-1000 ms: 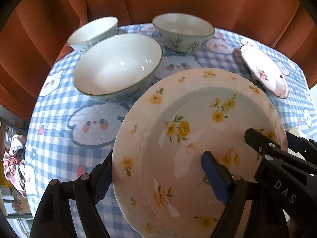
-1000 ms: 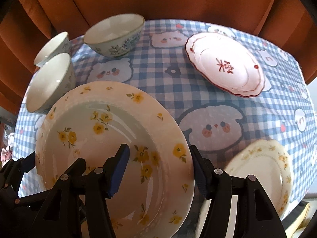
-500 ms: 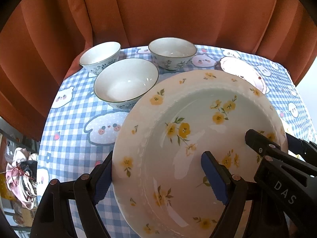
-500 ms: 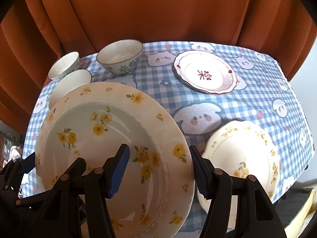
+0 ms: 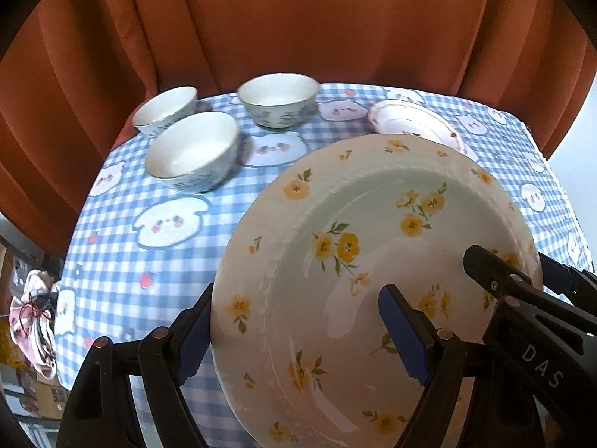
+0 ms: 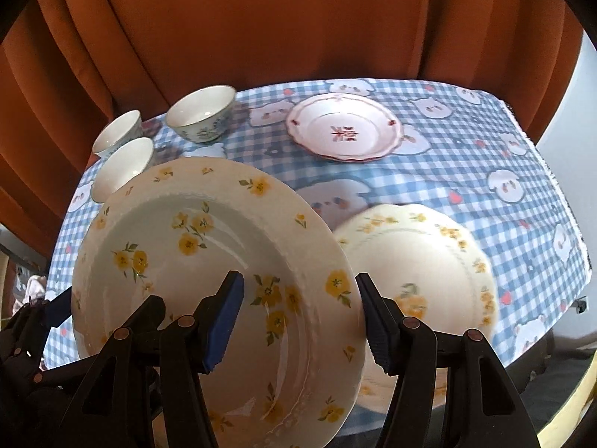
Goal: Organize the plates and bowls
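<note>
A deep cream plate with yellow flowers hangs tilted above the table, carried by both grippers. My left gripper is shut on its left rim, one pad outside and one inside the well. On the right rim my right gripper is shut the same way. A second yellow-flowered plate lies on the cloth below and to the right. A pink plate with a red mark sits at the back. Three white bowls stand at the back left.
A blue checked tablecloth with cartoon faces covers the table. An orange curtain hangs close behind it. Past the left table edge are a bundle of cloth and boxes on the floor.
Both grippers have risen and drawn back with the flowered plate, so the table looks farther away. The second flowered plate has come fully into the right wrist view.
</note>
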